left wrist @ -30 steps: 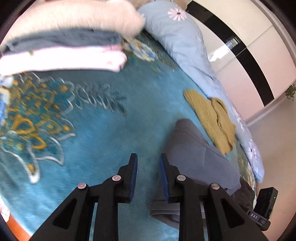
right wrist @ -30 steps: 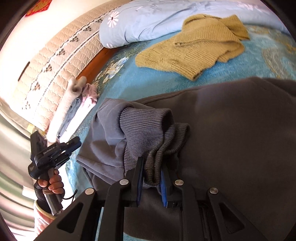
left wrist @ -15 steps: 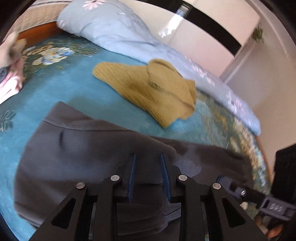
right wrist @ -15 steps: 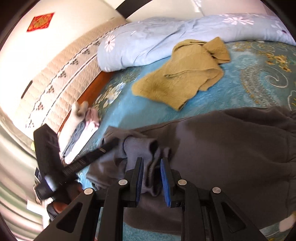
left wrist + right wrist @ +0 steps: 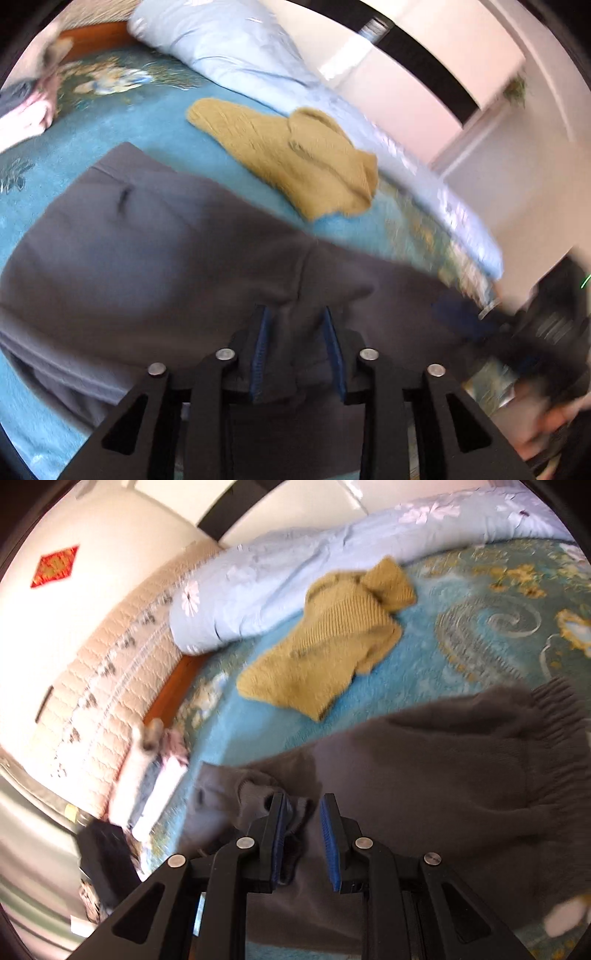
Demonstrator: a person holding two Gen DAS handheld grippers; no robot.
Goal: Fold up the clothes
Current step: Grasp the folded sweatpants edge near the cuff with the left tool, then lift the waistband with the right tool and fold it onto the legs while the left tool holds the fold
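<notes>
With the left gripper (image 5: 297, 350) opening over the grey sweater (image 5: 155, 251) and the right gripper (image 5: 303, 840) slack around its cuff (image 5: 258, 794), the fold could be lost.

Each gripper, the left gripper (image 5: 297, 347) and the right gripper (image 5: 303, 834), is matte black plastic with two angular fingers, triangular cut-outs near the base, round silver screws along the links, and ribbed blue pads (image 5: 330, 843) lining the inner faces.

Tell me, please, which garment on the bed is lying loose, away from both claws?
The mustard-yellow knitted sweater, crumpled beside the pale blue floral duvet; the dark grey sweatshirt lies directly beneath both claws.
</notes>
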